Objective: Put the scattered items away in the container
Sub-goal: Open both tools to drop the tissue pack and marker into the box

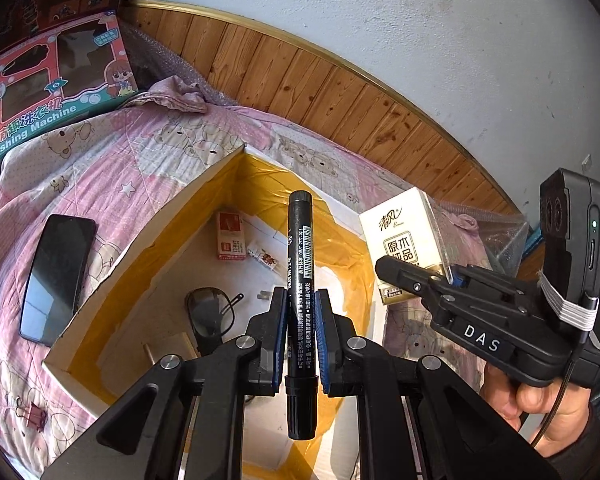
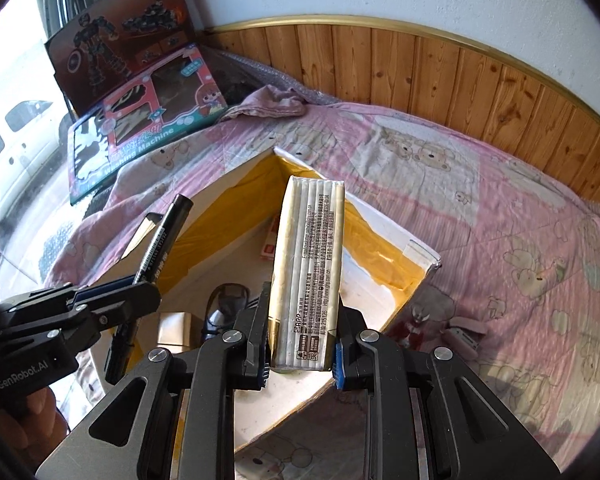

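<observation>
Two grippers hover over the cardboard box (image 1: pixel 112 280) mid-frame: left gripper (image 1: pixel 300 308) clamps a black marker (image 1: pixel 299 256), right gripper (image 2: pixel 302 344) clamps a tissue pack (image 2: pixel 308 272).

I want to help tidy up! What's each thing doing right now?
left gripper: shut on the marker
marker: held over the box
right gripper: shut on the tissue pack
tissue pack: held over the box
box: open, holding glasses and small packets
phone: lying on the quilt, screen dark
binder clip: on the quilt, outside the box
</observation>
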A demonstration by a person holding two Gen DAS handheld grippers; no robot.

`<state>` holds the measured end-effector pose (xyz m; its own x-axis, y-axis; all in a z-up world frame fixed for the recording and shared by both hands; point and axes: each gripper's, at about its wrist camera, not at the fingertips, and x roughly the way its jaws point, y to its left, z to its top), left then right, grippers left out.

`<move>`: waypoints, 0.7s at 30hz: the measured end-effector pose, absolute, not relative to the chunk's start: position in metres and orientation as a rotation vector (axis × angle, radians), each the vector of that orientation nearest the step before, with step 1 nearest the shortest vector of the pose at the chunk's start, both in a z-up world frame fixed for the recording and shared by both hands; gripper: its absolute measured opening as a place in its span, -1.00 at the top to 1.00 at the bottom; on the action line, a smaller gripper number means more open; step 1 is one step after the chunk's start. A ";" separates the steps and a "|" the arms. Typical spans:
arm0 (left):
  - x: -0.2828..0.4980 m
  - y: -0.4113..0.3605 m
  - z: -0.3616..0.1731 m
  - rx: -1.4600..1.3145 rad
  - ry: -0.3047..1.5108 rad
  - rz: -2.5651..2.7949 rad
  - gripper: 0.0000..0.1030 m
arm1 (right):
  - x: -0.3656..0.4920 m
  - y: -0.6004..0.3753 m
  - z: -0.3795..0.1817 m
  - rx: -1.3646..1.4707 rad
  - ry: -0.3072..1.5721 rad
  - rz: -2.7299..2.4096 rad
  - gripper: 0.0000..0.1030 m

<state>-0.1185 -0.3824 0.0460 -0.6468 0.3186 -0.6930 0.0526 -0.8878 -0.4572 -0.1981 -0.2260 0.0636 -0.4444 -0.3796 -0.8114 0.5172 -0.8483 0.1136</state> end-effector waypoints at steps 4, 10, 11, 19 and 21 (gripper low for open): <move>-0.145 -0.392 0.038 -1.305 -0.768 2.594 0.73 | -0.213 -0.226 0.051 1.277 0.217 -2.273 0.54; -0.176 -0.394 0.017 -1.424 -0.852 2.555 0.73 | -0.230 -0.227 0.034 1.325 0.274 -2.258 0.53; -0.180 -0.392 0.013 -1.441 -0.840 2.558 0.73 | -0.232 -0.228 0.031 1.333 0.282 -2.257 0.53; -0.213 -0.379 -0.023 -1.629 -0.750 2.492 0.33 | -0.241 -0.224 0.009 1.369 0.354 -2.311 0.20; -0.208 -0.387 -0.017 -1.586 -0.821 2.477 0.33 | -0.237 -0.217 0.018 1.344 0.314 -2.334 0.19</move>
